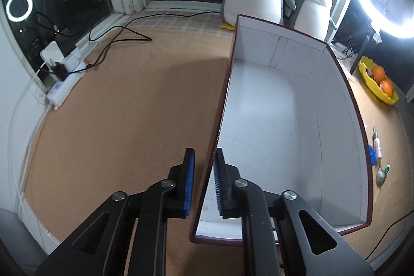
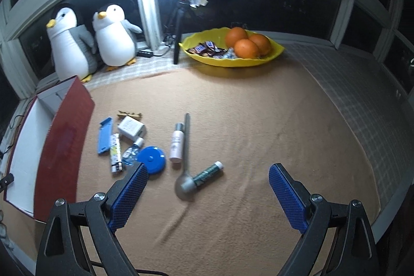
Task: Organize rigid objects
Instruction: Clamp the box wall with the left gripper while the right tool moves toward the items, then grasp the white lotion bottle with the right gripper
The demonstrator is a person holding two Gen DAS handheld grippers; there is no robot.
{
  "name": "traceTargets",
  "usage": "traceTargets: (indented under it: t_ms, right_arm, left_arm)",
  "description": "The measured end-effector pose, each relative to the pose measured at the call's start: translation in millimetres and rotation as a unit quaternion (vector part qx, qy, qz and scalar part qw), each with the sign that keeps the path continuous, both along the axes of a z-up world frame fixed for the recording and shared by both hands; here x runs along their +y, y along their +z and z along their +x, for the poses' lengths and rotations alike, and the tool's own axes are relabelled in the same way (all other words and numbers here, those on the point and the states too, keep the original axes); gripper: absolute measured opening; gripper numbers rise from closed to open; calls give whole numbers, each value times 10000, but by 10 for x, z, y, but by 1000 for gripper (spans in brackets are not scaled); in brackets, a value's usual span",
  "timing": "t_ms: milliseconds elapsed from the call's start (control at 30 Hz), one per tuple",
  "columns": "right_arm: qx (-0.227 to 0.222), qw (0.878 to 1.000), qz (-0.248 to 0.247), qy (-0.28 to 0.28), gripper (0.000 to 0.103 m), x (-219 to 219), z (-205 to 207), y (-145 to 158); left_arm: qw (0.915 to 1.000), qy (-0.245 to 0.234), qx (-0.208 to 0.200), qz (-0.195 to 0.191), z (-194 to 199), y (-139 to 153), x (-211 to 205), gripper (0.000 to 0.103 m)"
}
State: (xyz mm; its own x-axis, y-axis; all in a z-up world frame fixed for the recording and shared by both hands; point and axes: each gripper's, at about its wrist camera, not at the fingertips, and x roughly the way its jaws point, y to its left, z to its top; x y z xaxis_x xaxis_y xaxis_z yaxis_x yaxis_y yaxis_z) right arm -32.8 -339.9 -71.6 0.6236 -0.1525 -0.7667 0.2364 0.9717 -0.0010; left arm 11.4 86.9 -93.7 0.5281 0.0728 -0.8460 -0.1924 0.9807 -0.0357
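Observation:
An open box (image 1: 271, 133), white inside and dark red outside, lies on the cork mat. My left gripper (image 1: 205, 151) straddles its left wall, one blue pad on each side, shut on that wall. In the right wrist view the box (image 2: 62, 146) is at the left. Beside it lie several small items: a blue tape measure (image 2: 151, 159), a spoon (image 2: 185, 185), a green-patterned tube (image 2: 208, 173), a white bottle (image 2: 177, 144), a white adapter (image 2: 132, 129) and a blue flat piece (image 2: 104, 139). My right gripper (image 2: 208, 168) hovers open just in front of the spoon and tube, holding nothing.
A yellow bowl (image 2: 274, 53) with oranges and candy sits at the back right. Two plush penguins (image 2: 113, 35) and a ring light on a tripod (image 2: 178, 25) stand by the window. A power strip (image 1: 67, 84) with cables lies along the far left edge.

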Motion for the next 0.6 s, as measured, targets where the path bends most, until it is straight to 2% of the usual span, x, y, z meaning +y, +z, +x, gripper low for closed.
traceTargets:
  t_ms: [133, 267, 400, 600]
  right_arm:
    - [130, 9998, 57, -101, 87, -110, 34, -111]
    - [368, 9985, 344, -194, 82, -206, 101, -293]
    - [647, 9945, 805, -192, 65, -236, 196, -471]
    - [958, 9850, 1403, -311, 53, -300, 361, -698]
  left_arm:
    - [10000, -29, 80, -5, 18, -34, -11, 11]
    - [9999, -3, 132, -13, 27, -71, -15, 11]
    - [9998, 51, 171, -38, 37, -95, -18, 11]
    - [9998, 75, 183, -17, 45, -103, -31, 11]
